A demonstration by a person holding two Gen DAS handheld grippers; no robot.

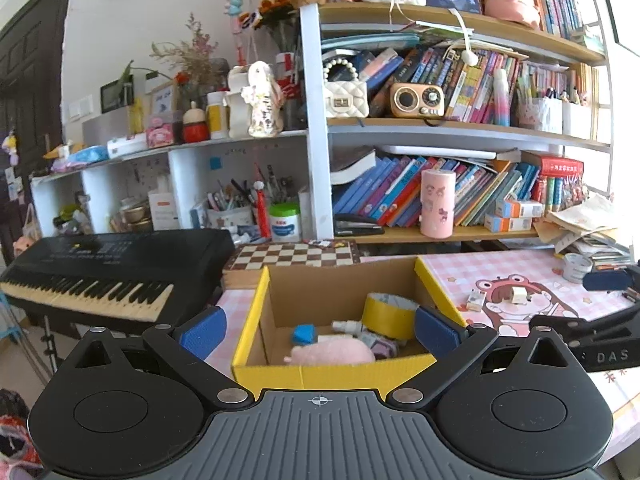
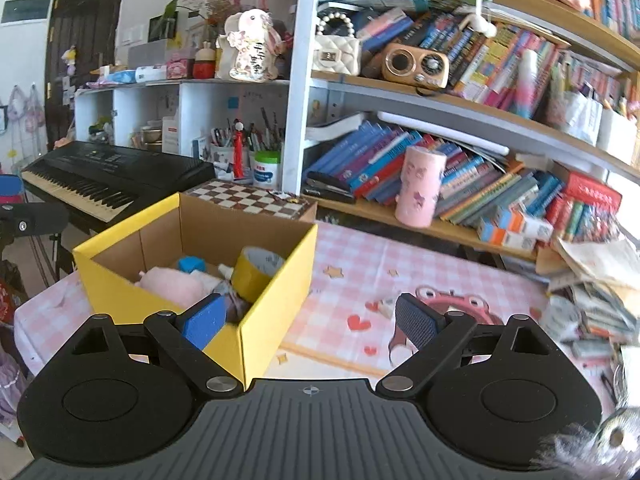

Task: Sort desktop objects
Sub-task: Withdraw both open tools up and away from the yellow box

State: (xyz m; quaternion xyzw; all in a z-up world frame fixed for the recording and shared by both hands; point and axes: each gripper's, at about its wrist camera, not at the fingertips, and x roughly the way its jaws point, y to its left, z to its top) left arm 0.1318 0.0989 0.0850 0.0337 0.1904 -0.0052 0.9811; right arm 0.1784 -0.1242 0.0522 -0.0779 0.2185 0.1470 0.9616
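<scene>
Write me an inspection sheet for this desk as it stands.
Surface: pink checked desk mat with a cartoon frog print.
Job's things: yellow cardboard box holds a yellow tape roll, pink plush, blue item and small bottle; two small items lie loose on the mat.
Clutter: paper pile at the right edge.
Grippers: left gripper open, empty, facing the box; right gripper open, empty.
Cables: nothing seen.
Surroundings: keyboard, chessboard, crowded bookshelf.

Yellow box (image 2: 276, 296) walls beside bare pink mat (image 2: 360, 264).
</scene>
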